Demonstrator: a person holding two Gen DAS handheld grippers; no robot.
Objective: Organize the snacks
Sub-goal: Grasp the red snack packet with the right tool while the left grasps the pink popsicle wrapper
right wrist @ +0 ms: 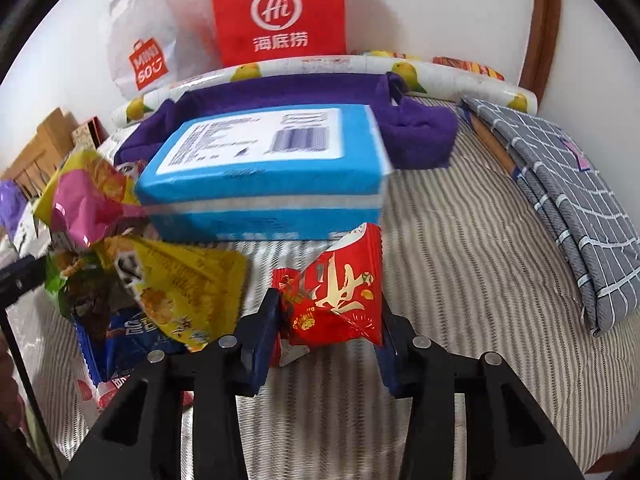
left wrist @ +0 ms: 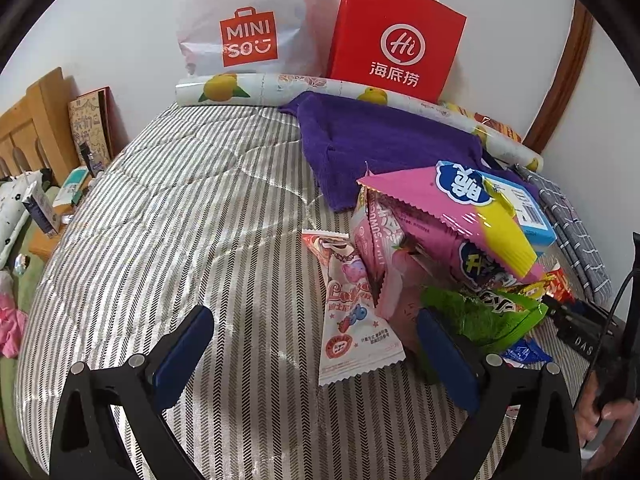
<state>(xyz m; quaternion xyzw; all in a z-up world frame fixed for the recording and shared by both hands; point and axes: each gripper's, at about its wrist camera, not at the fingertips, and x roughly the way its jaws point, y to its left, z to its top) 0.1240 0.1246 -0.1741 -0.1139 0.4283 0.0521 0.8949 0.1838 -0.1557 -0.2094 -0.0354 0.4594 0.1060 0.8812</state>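
Observation:
A heap of snack packets lies on the striped bedspread [left wrist: 160,220]. In it are a large pink bag [left wrist: 432,200], a green packet [left wrist: 480,316] and a blue box [right wrist: 264,168]. My left gripper [left wrist: 312,316] is open just above the bedspread, and a pink-and-white candy packet [left wrist: 352,320] lies between its fingers, untouched. My right gripper [right wrist: 328,300] is shut on a red snack packet [right wrist: 344,280], pinched from both sides in front of the blue box. A yellow packet [right wrist: 188,292] and a blue packet [right wrist: 128,340] lie to its left.
A red paper bag [left wrist: 396,40] and a white shopping bag [left wrist: 244,32] lean on the wall behind a lemon-print roll [left wrist: 240,88] and a purple towel [left wrist: 380,140]. Folded grey checked cloth [right wrist: 560,200] lies on the right. A hand [left wrist: 600,412] shows at the lower right.

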